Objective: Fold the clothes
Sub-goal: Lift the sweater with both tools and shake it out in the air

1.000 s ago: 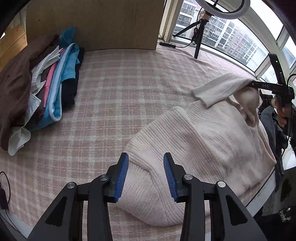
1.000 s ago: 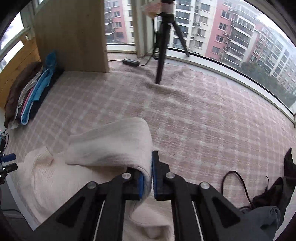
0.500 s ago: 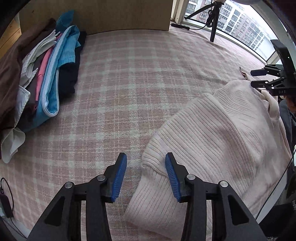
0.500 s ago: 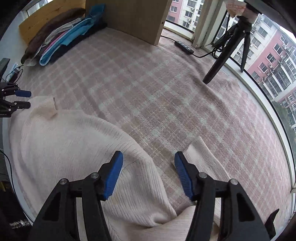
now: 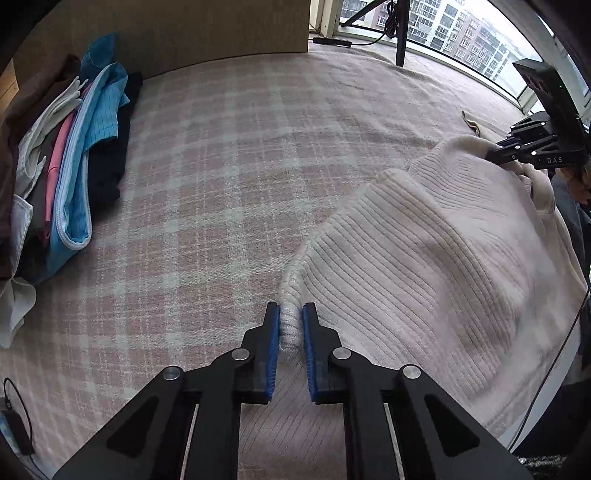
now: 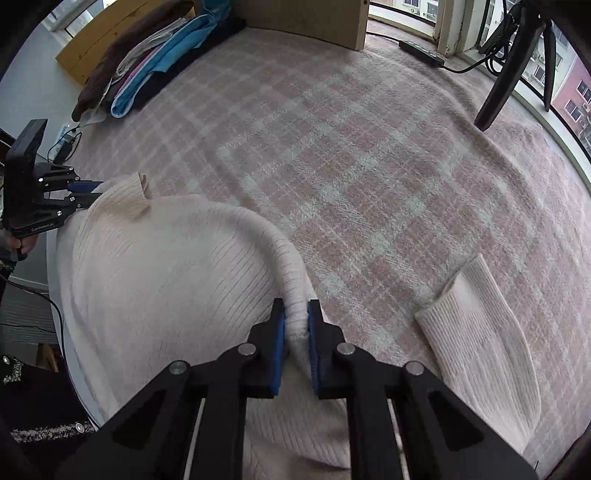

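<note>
A cream ribbed sweater (image 5: 424, 258) lies on the pink plaid blanket (image 5: 221, 166), bunched up between my two grippers. My left gripper (image 5: 290, 314) points steeply down, its jaws closing on a fold of the sweater's ribbed edge, blue pads pressing it. My right gripper (image 6: 295, 314) is closing the same way on the rolled edge of the sweater (image 6: 166, 277). One sleeve (image 6: 476, 332) lies flat to the right. Each gripper shows in the other's view: the right gripper (image 5: 517, 147) and the left gripper (image 6: 81, 192).
A pile of folded clothes (image 5: 74, 166), blue, pink, white and brown, lies at the far left beside a wooden board (image 5: 184, 29). A tripod leg (image 6: 495, 99) and a power strip (image 6: 421, 51) stand by the window. The surface edge runs close behind the sweater.
A second ago the right gripper held the sleeve up; it let go, swung over and down. Both grippers, open half a second ago, now pinch the sweater's edge.
</note>
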Motion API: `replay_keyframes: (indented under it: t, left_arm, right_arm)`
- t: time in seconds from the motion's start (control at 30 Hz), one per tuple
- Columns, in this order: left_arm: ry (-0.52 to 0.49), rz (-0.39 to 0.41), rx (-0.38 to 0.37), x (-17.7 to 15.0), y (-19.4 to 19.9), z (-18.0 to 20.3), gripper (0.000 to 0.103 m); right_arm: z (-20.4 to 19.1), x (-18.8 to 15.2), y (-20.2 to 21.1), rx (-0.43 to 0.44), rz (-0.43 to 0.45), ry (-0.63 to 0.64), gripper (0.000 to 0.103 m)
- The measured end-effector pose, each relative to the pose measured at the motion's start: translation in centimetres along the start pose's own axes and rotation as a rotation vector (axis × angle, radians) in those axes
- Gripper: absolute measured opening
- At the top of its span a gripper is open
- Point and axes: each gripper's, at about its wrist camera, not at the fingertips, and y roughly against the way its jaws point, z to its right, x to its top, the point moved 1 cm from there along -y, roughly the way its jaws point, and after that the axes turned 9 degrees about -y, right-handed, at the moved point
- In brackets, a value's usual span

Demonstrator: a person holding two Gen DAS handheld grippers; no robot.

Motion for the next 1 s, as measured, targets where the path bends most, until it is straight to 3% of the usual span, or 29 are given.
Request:
replay_keyframes:
  t: [0.13, 0.27, 0.5, 0.6, 0.67, 0.77, 0.83, 0.87, 0.93, 1.0]
  left_arm:
    - [0.055, 0.125, 0.033, -0.1, 4.6, -0.6, 0.009]
    - [0.05, 0.275, 0.053, 3.3, 11.3, -1.0, 0.008]
    - [-0.119, 0.625, 0.19, 11.0, 27.9, 1.3, 0.007]
    - [-0.209, 0.765, 0.25, 12.4, 34.8, 3.2, 0.007]
    - [-0.243, 0.863, 0.343, 12.2, 39.1, 4.5, 0.0]
    - [-0.225, 0.938, 0.272, 11.4, 43.9, 3.6, 0.0]
    - [-0.211, 0.985, 0.218, 10.8, 47.2, 3.0, 0.0]
    - [-0.226, 0.971, 0.244, 10.8, 47.0, 3.1, 0.0]
    - [-0.283, 0.912, 0.209, 10.2, 44.5, 3.2, 0.0]
    - [-0.317, 0.825, 0.17, 9.8, 40.1, 3.8, 0.0]
  right_arm:
    - [-0.6, -1.6, 4.8, -0.031, 0.138, -0.044, 0.01]
    - [-0.4, -2.2, 12.7, -0.088, 0.327, -0.11, 0.009]
    - [-2.2, -3.4, 31.2, -0.245, 0.747, -0.204, 0.009]
    - [-4.8, -6.2, 38.8, -0.328, 0.899, -0.202, 0.009]
    - [-7.1, -8.0, 43.0, -0.377, 0.985, -0.192, 0.009]
    - [-10.5, -10.6, 47.4, -0.436, 1.068, -0.176, 0.009]
    - [-12.3, -11.5, 48.2, -0.457, 1.078, -0.174, 0.009]
    - [-13.1, -11.8, 48.3, -0.466, 1.079, -0.173, 0.009]
    - [-14.5, -12.2, 47.8, -0.493, 1.063, -0.169, 0.009]
    - [-14.3, -12.1, 45.1, -0.507, 0.991, -0.184, 0.009]
